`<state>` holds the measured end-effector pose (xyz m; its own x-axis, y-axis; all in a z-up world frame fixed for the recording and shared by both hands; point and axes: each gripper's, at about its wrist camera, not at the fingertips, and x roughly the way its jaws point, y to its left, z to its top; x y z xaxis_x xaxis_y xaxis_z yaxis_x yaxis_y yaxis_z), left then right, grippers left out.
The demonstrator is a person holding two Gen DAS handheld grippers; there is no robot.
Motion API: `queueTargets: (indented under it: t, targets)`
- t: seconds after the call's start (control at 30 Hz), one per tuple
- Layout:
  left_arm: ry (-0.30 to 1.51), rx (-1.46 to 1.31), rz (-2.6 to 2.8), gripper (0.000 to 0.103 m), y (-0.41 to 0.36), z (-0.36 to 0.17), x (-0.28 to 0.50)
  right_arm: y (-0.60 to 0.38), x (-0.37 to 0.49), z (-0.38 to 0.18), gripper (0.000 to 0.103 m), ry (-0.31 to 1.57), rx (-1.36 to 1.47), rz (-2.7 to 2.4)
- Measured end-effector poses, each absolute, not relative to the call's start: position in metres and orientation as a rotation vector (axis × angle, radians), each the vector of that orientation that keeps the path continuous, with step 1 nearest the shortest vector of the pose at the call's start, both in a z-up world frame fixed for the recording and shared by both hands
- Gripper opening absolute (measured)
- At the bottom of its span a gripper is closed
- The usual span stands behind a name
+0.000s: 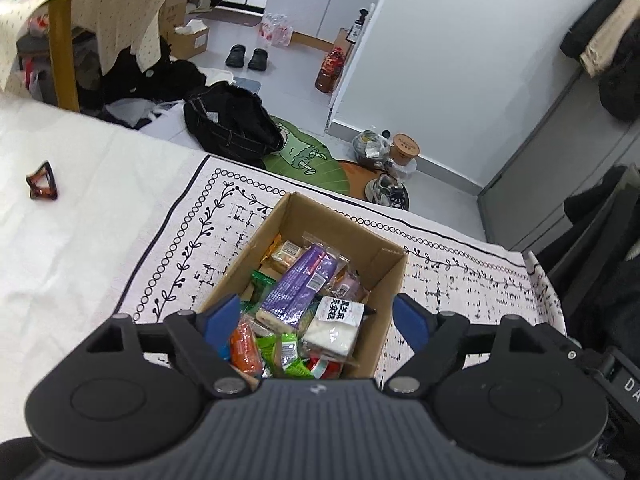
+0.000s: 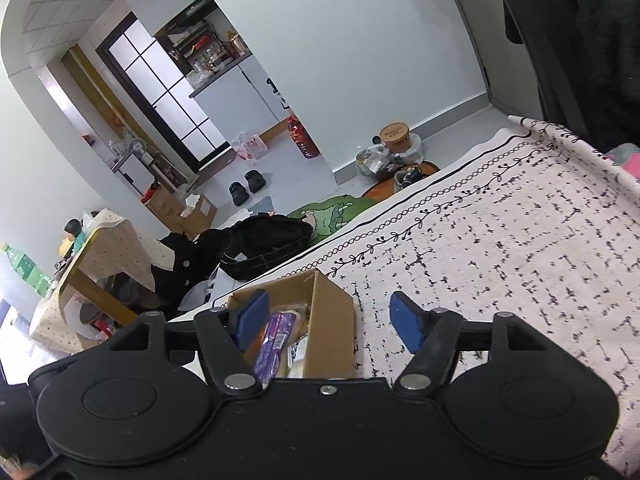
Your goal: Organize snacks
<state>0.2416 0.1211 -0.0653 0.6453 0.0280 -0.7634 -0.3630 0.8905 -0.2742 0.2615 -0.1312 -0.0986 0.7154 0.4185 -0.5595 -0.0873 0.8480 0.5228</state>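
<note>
Snacks gathered in the open brown cardboard box (image 1: pixel 372 276) on the patterned white cloth (image 1: pixel 192 240).

Left wrist view: the left gripper (image 1: pixel 316 318) is held just above the box, jaws spread wide and empty; the long purple wrapped packet (image 1: pixel 296 284) (lying on top) is best taken across its narrow width. Right wrist view: the right gripper (image 2: pixel 326 320) is seen beside the box, jaws wide, nothing held.
</note>
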Motion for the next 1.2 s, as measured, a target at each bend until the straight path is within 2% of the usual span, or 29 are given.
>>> queueTargets:
  t: [0.07, 0.2, 0.27, 0.57, 0.87, 1.0, 1.2]
  targets:
    - [0.85, -0.405, 0.227, 0.086, 0.117, -0.061, 0.239, -0.136, 0.256, -0.096, 0.077, 0.725, 0.489, 0.285]
    - [0.845, -0.362, 0.217, 0.088, 0.107, -0.05, 0.23, -0.144, 0.247, -0.091, 0.083, 0.727, 0.48, 0.284]
    - [0.844, -0.349, 0.21, 0.089, 0.103, -0.046, 0.226, -0.147, 0.241, -0.087, 0.089, 0.725, 0.471, 0.282]
    - [0.837, -0.288, 0.176, 0.093, 0.087, -0.032, 0.201, -0.165, 0.215, -0.074, 0.101, 0.703, 0.449, 0.288]
    - [0.824, -0.236, 0.168, 0.097, 0.077, -0.019, 0.175, -0.178, 0.191, -0.063, 0.103, 0.695, 0.414, 0.312]
    - [0.812, -0.225, 0.164, 0.103, 0.075, -0.013, 0.161, -0.183, 0.179, -0.059, 0.103, 0.698, 0.383, 0.311]
    - [0.794, -0.2, 0.157, 0.103, 0.071, -0.006, 0.141, -0.191, 0.158, -0.052, 0.103, 0.682, 0.35, 0.318]
